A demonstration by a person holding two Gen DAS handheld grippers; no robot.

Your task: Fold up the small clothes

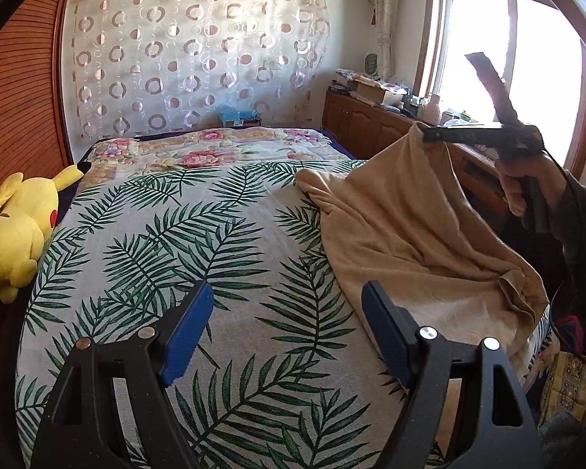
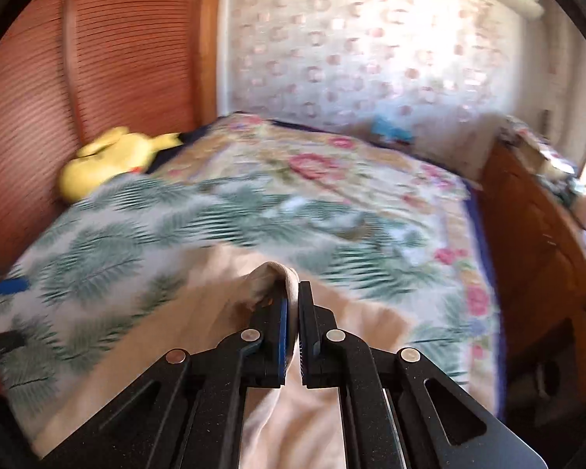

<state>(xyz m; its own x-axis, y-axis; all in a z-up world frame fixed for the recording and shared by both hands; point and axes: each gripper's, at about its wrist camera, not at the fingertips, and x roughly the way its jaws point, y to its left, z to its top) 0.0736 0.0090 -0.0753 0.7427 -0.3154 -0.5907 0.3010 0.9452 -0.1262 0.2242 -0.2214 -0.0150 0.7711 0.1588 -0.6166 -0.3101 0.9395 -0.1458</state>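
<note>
A beige garment [image 1: 402, 230] lies crumpled on the right side of the bed, one corner pulled up into the air. My right gripper [image 1: 426, 135] is shut on that raised corner, held by a hand [image 1: 527, 183] above the bed's right edge. In the right wrist view the beige garment [image 2: 293, 410] hangs below my right gripper [image 2: 293, 293], a fold of it pinched between the blue pads. My left gripper [image 1: 287, 305] stands open low over the leaf-print cover, with only the bedspread between its fingers, just left of the garment.
The bed carries a leaf-print cover [image 1: 175, 234] in front and a floral quilt [image 1: 215, 152] behind. A yellow plush toy [image 1: 19, 230] lies at the left edge against a wooden slatted wall. A cluttered wooden cabinet [image 1: 371, 117] runs along the right under a window.
</note>
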